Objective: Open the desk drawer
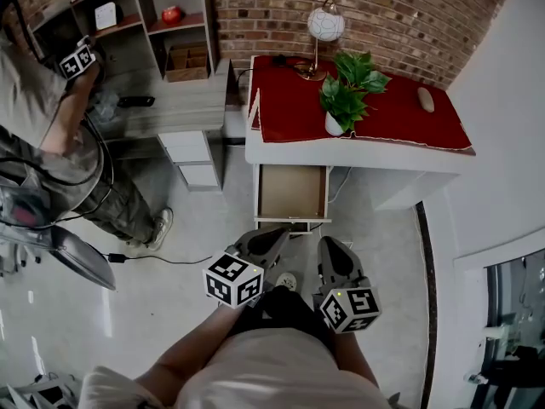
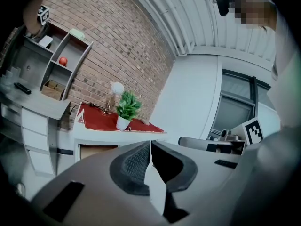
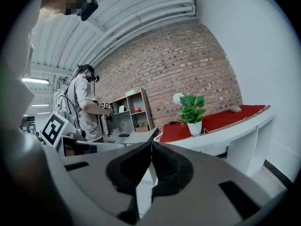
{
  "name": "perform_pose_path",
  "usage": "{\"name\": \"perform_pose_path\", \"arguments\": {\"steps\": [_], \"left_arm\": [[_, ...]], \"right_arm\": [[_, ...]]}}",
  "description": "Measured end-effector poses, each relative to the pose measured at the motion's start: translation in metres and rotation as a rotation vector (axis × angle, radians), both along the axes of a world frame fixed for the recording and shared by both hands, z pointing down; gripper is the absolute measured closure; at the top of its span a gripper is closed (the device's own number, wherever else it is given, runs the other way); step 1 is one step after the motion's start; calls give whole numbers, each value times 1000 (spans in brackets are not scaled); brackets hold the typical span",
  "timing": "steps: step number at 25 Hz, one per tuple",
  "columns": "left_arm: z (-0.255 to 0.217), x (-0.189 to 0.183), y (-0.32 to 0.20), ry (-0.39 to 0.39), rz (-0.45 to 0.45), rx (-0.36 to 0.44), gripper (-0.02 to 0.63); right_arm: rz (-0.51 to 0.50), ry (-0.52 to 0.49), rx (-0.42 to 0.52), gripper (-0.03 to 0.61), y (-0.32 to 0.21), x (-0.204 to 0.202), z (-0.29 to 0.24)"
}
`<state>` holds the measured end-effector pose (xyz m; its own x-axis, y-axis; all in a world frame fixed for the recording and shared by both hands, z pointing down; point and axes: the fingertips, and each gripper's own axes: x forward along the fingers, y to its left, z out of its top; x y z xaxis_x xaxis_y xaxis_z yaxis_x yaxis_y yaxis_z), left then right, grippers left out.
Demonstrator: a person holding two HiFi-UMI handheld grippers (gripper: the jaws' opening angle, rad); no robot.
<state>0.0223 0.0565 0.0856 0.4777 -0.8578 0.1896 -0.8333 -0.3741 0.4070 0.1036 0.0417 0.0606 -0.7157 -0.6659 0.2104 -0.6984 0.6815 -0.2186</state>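
Note:
The white desk [image 1: 358, 153] has a red cloth on top. Its drawer [image 1: 292, 192] stands pulled out towards me, and its bare wooden inside shows. In the left gripper view the drawer [image 2: 96, 150] is a brown opening under the desk edge. My left gripper [image 1: 274, 235] [image 2: 150, 144] hangs just in front of the drawer's front edge, shut with nothing between its jaws. My right gripper [image 1: 330, 250] [image 3: 151, 144] is beside it to the right, a little nearer to me, also shut and holding nothing.
A potted plant [image 1: 345, 92], a globe lamp [image 1: 325, 25] and a small grey object [image 1: 425, 99] sit on the cloth. A small white drawer cabinet [image 1: 194, 158] and grey shelves [image 1: 170, 58] stand to the left. Another person [image 1: 60, 143] with a gripper stands there.

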Motion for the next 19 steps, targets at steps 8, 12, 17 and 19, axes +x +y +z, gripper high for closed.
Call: {"name": "perform_pose_path", "arguments": {"steps": [8,12,17,19], "left_arm": [[4,-1,2,-5,-8,-6,595],[7,0,3,6,-4,-15,595],[13,0,2,6,-6,-31,595],[15,-1,1,5,-10,-34,595]], "right_arm": [[-17,11,1,560,9,-3,1],[-20,16,-24,561,10,-2,6],[-6,14,-48,561,6,1,11],[-2,18,-53,560,5,2,14]]}}
